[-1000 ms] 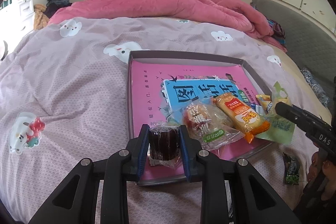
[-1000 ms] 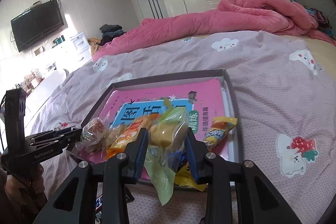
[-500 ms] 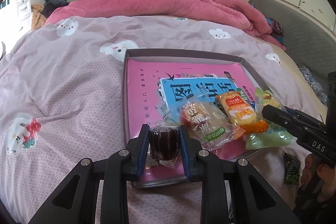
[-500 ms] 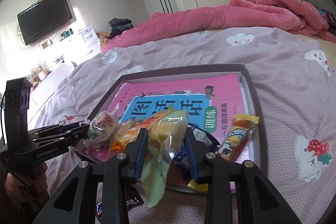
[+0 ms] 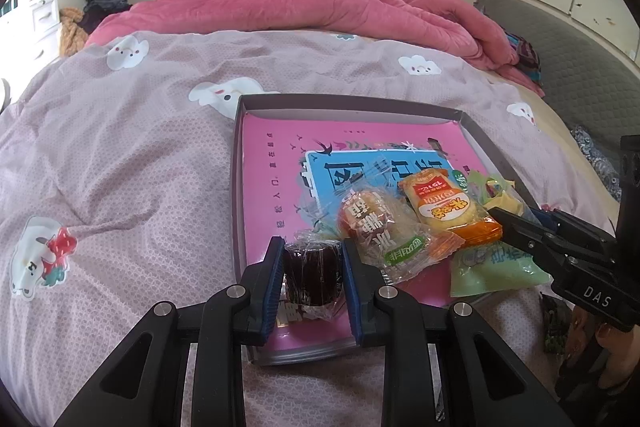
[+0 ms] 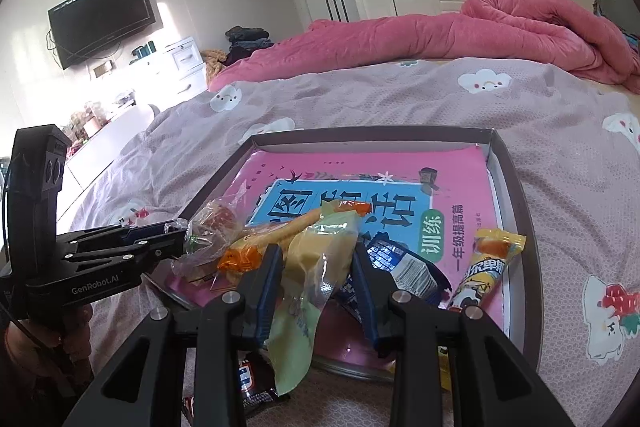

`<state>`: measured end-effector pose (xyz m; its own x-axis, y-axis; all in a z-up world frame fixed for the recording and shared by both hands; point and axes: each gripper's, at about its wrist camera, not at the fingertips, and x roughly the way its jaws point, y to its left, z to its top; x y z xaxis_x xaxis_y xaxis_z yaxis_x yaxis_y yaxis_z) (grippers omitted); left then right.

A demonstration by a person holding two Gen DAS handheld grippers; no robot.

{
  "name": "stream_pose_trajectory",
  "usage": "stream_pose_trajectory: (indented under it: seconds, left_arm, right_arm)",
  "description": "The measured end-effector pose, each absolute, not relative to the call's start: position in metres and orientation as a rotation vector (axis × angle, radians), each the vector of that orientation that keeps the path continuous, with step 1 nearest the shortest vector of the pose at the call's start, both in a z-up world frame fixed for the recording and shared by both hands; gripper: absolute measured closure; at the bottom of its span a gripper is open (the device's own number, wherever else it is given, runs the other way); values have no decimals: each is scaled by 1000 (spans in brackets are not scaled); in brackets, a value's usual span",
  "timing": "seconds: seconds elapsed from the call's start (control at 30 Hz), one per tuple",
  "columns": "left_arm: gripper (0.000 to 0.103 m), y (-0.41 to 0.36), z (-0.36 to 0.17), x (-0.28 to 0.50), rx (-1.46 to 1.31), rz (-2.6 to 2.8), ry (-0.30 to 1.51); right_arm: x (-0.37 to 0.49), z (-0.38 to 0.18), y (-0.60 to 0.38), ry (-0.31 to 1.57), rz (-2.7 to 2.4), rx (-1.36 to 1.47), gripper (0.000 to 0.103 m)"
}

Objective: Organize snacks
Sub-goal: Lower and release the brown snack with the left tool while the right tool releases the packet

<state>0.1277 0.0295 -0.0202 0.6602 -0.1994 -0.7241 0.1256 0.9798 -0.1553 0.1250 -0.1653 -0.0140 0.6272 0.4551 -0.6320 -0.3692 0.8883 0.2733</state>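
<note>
Snacks: left tongs (image 5: 312, 267) angled down clamp a dark wrapped cake (image 5: 313, 269); right tongs (image 6: 316, 281) pinch a green packet (image 6: 316, 267).

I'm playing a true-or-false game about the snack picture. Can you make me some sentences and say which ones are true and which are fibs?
1. The left gripper squeezes a dark round snack. True.
2. The right gripper is empty. False: it holds a pale green packet.
3. The tray sits on a bed cover with little cartoon animals. True.
4. A blue blanket is bunched at the far end. False: the blanket is pink.
5. An orange packet lies in the tray. True.
</note>
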Motion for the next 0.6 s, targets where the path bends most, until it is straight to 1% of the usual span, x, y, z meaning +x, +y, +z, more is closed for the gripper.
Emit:
stream_pose_trajectory:
  seconds: [0.6]
  left_arm:
    - [74, 28, -21, 129, -95, -196, 833]
  right_arm:
    - [124, -16, -170, 775, 421, 107, 67]
